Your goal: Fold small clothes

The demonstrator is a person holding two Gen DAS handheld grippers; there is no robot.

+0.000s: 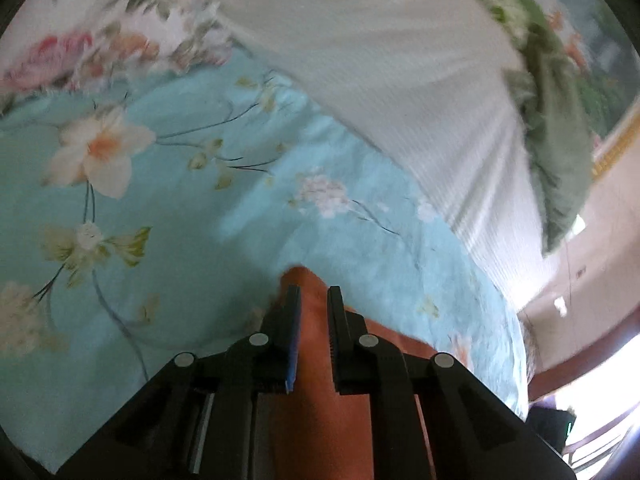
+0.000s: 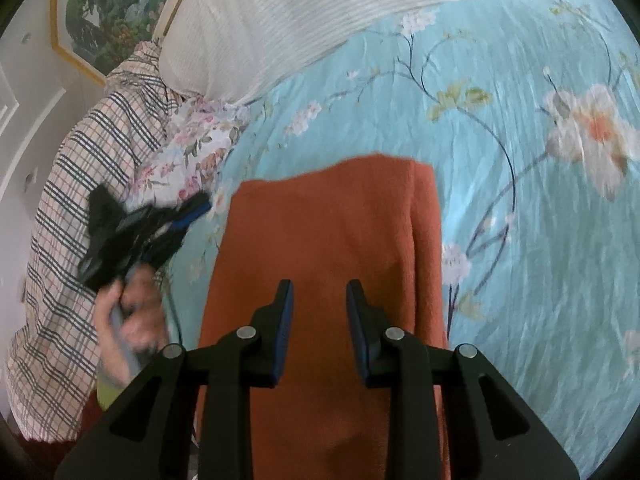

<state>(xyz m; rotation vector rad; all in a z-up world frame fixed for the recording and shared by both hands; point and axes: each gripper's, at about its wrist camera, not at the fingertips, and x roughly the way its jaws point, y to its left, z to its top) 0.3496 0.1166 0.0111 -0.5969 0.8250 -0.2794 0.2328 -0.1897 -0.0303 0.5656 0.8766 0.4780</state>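
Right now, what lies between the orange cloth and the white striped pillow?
Only bare blue floral bedsheet, seen in the right wrist view between the orange cloth and the white striped pillow.

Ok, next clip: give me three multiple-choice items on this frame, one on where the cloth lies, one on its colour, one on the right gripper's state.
1. Where does the cloth lie?
A. on the flowered blue bedspread
B. on the white pillow
C. on a wooden floor

2. What colour is the cloth?
A. green
B. rust orange
C. black

3. How do the right gripper's jaws stand?
A. shut on the cloth
B. shut on the pillow
C. open above the cloth

Answers:
1. A: the cloth is spread on the bedspread, with the pillow beyond it and apart from it.
2. B: it shows rust orange in both wrist views.
3. C: the right gripper has a clear gap between its fingers, with nothing pinched.
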